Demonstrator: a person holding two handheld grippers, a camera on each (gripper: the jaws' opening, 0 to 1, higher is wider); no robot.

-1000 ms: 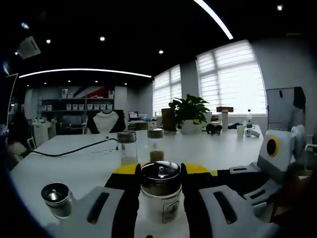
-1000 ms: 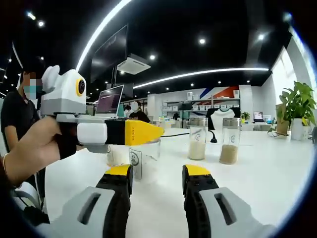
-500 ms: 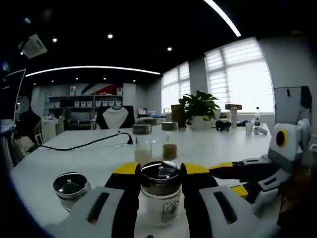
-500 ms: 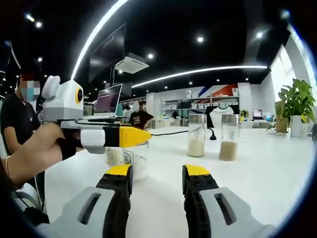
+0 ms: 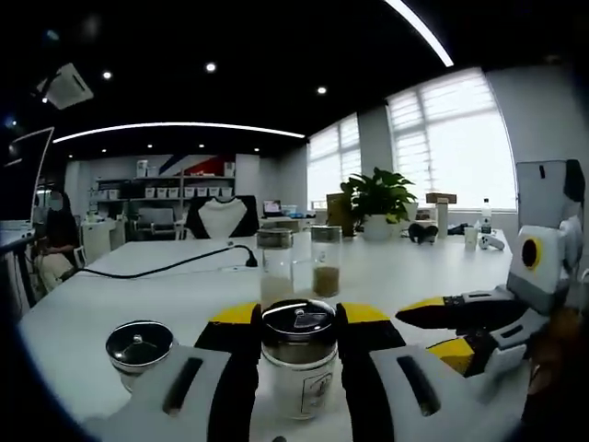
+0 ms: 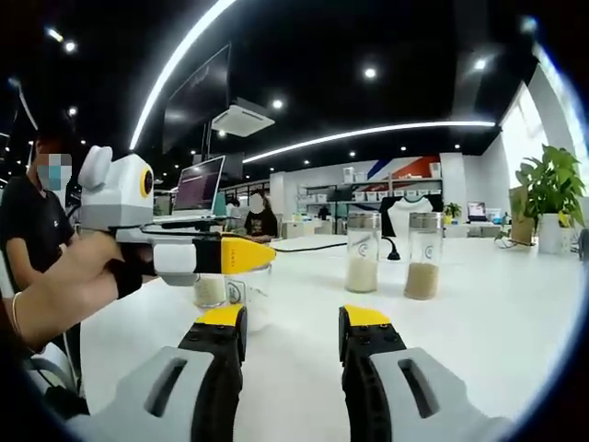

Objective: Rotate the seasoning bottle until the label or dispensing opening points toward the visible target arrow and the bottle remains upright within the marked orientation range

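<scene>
Right now the seasoning bottle [image 5: 299, 364] stands upright on the white worktop [image 5: 166, 295], directly between my left gripper [image 5: 296, 318]'s jaws, which pinch it on both sides just under the dark metal lid. Its long axis runs straight up, square to the line of the jaws, so any turn I make has to be a twist about that vertical axis rather than a tilt. A small label sits low on the side of the glass facing me; I see no target arrow from either camera, so I cannot say how far off the label is.

My right gripper [image 6: 289, 322] is the farther one: its jaws are spread with nothing between them, hovering over bare worktop. From the right gripper view the left gripper [image 6: 244, 255] comes in from the left, held in a hand [image 6: 64, 285], with the bottle's glass below its yellow tips. From the left gripper view the right gripper [image 5: 451, 327] sits off to the right, near but apart from the bottle.

Other jars stand clear: a short one with a shiny lid [image 5: 138, 348] to the left, and two tall jars [image 5: 276, 267] with pale and tan contents farther back. I judge the left hand should do the rotating, keeping the bottle planted and vertical.
</scene>
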